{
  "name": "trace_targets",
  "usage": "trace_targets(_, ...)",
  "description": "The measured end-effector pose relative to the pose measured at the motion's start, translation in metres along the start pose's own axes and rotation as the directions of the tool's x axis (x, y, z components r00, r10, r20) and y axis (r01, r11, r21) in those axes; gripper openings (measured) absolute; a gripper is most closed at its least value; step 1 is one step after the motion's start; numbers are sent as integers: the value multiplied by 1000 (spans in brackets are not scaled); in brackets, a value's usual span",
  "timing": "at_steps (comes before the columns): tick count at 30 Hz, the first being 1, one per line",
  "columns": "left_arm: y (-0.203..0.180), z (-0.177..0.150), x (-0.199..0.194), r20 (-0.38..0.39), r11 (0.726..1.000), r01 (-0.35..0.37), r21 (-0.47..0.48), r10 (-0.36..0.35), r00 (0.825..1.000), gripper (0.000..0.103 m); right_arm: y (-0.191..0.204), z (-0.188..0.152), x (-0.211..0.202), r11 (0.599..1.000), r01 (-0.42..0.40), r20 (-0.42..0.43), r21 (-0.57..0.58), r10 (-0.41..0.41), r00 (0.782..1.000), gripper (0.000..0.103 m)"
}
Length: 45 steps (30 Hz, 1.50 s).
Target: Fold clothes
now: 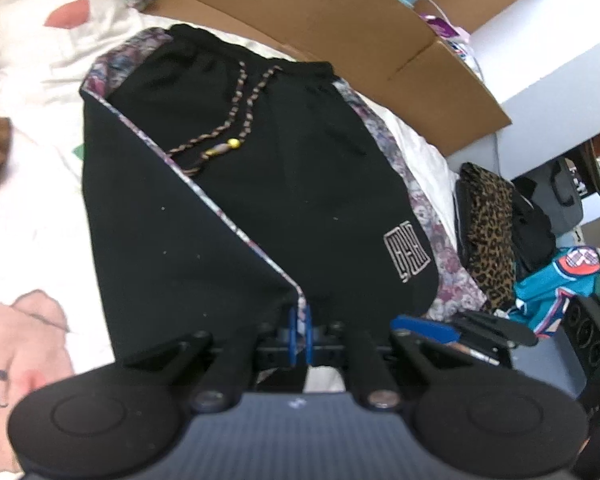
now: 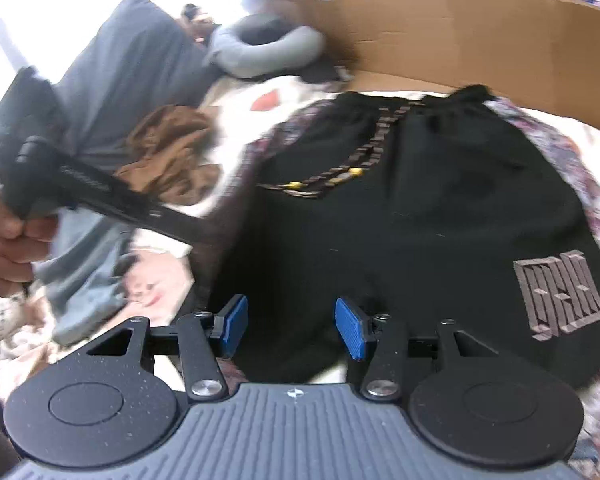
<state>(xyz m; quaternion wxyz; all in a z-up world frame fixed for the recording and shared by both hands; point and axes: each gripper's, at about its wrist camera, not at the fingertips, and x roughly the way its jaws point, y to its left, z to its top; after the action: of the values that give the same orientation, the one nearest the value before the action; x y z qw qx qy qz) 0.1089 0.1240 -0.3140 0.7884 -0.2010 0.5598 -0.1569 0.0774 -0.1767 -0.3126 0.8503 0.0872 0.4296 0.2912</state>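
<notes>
Black shorts (image 1: 300, 184) with floral side panels, a braided drawstring (image 1: 236, 120) and a pale logo (image 1: 408, 256) lie flat on the bed. One leg is folded diagonally across the front, showing its floral hem. My left gripper (image 1: 300, 330) is shut on that hem's corner, at the bottom of the left wrist view. In the right wrist view the shorts (image 2: 440, 220) fill the middle. My right gripper (image 2: 293, 326) hovers open over their lower edge, its blue pads (image 2: 352, 328) apart and pressing nothing. A hand (image 2: 4, 240) at the left edge holds the left tool.
A cardboard box (image 1: 340, 20) borders the far side of the bed. The white cartoon-print sheet (image 1: 32, 208) extends left. A brown garment (image 2: 168, 148), grey pillow (image 2: 120, 80) and neck pillow (image 2: 264, 48) lie beyond. A leopard-print bag (image 1: 488, 232) and teal garment (image 1: 556, 288) sit right.
</notes>
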Motion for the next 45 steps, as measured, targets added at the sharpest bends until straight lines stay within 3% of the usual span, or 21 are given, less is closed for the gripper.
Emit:
trace_targets(9,-17,9,25,-52,993,93,-75,-98,994,5,19,11,18,996,-82,-13,-38,81,997,56)
trace_targets(23,-16,13,46,-94,948,190,-257,-220,971,5,18,17,41,1000,2,11,-8,-2,1000,54)
trace_targets(24,-18,13,47,-96,950,187,-252,-217,972,5,19,17,42,1000,12,11,-14,-12,1000,53)
trace_targets(25,-19,12,47,-98,951,184,-247,-213,972,5,20,16,43,1000,23,11,-20,-23,1000,42)
trace_targets(27,-21,12,47,-99,957,172,-233,-200,975,5,22,16,46,999,45,10,-32,-44,999,31)
trace_targets(30,-20,10,40,-82,958,174,-228,-197,977,10,17,12,49,998,65,-1,-19,-65,998,2)
trace_targets(33,-19,9,28,-59,966,158,-204,-174,983,18,13,10,47,997,75,-1,-3,-75,997,1)
trace_targets(39,3,4,10,-54,992,11,-124,-18,998,33,12,9,40,997,83,13,-5,-83,996,1)
trace_targets(45,48,-15,10,-77,977,-119,-178,106,991,32,8,14,26,997,81,31,0,-81,996,1)
